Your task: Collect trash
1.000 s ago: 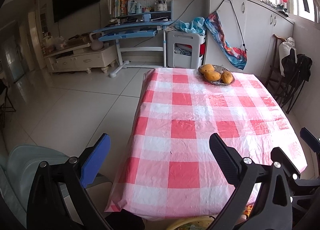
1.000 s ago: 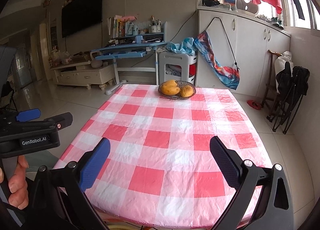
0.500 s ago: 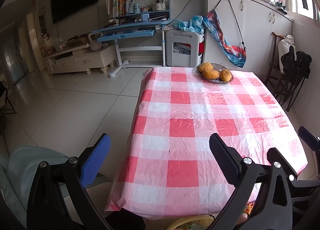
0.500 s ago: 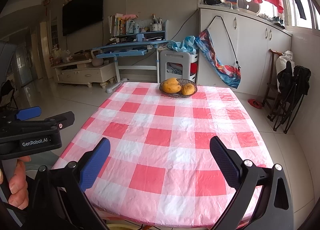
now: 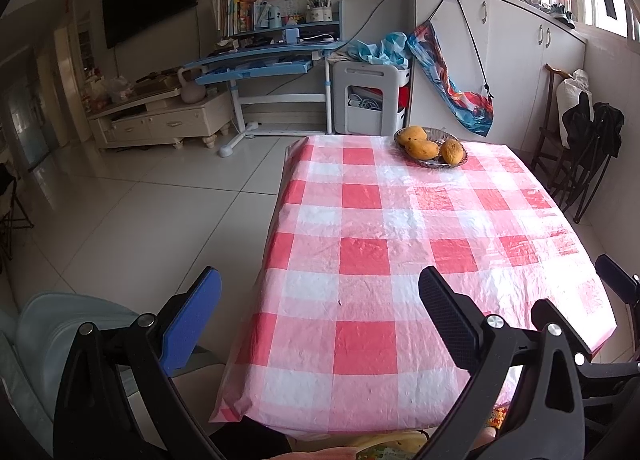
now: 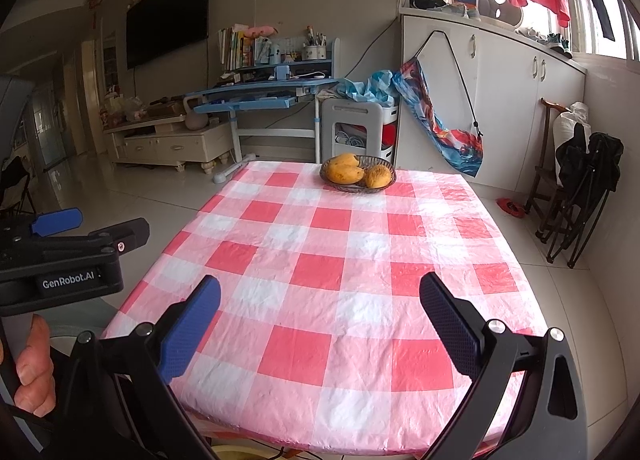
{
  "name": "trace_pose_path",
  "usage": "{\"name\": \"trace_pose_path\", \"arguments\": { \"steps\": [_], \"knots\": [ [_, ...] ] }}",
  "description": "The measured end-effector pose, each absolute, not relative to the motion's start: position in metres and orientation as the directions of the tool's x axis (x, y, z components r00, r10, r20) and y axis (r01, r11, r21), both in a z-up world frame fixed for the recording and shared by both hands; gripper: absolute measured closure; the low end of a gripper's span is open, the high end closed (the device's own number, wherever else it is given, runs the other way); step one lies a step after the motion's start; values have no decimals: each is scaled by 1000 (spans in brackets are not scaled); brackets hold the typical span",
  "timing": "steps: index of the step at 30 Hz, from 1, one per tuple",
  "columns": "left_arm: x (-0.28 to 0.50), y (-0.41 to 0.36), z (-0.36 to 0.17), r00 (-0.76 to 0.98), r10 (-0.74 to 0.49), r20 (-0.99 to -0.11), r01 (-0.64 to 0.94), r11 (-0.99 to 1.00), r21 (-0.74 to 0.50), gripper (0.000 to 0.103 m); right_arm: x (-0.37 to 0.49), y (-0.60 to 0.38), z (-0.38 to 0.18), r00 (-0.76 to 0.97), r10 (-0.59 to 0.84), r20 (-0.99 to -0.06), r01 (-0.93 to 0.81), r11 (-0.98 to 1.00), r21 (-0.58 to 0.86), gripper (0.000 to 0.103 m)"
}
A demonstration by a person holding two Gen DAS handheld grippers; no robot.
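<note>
I see no trash in either view. A table with a red and white checked cloth [image 5: 400,252] fills the middle, and also shows in the right wrist view [image 6: 340,280]. My left gripper [image 5: 320,320] is open and empty, held over the table's near left corner. My right gripper [image 6: 320,324] is open and empty over the near edge of the table. The left gripper's body [image 6: 68,256] shows at the left of the right wrist view, with the person's hand under it.
A wicker bowl of mangoes [image 5: 430,147] stands at the table's far end, also seen in the right wrist view [image 6: 357,173]. A pale chair [image 5: 60,332] is at the near left. A blue desk [image 5: 264,59], white cabinets [image 5: 500,71] and folded chairs [image 5: 580,155] line the room.
Both views have tilted slightly, so the table and fruit bowl sit a little lower in frame. Both grippers stay open and empty.
</note>
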State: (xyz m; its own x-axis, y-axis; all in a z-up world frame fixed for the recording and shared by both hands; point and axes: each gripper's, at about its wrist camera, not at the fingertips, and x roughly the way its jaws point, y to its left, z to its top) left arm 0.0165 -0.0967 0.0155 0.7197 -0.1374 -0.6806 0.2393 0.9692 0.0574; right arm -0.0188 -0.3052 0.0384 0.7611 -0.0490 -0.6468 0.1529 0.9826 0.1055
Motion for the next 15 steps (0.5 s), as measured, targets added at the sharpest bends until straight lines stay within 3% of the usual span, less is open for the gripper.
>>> {"name": "trace_pose_path", "arguments": {
  "steps": [15],
  "knots": [
    [17,-96,16,721,-137,-679,237,970,57,7,-20,-304,34,754,-43,-655,143,985,100,8]
  ]
}}
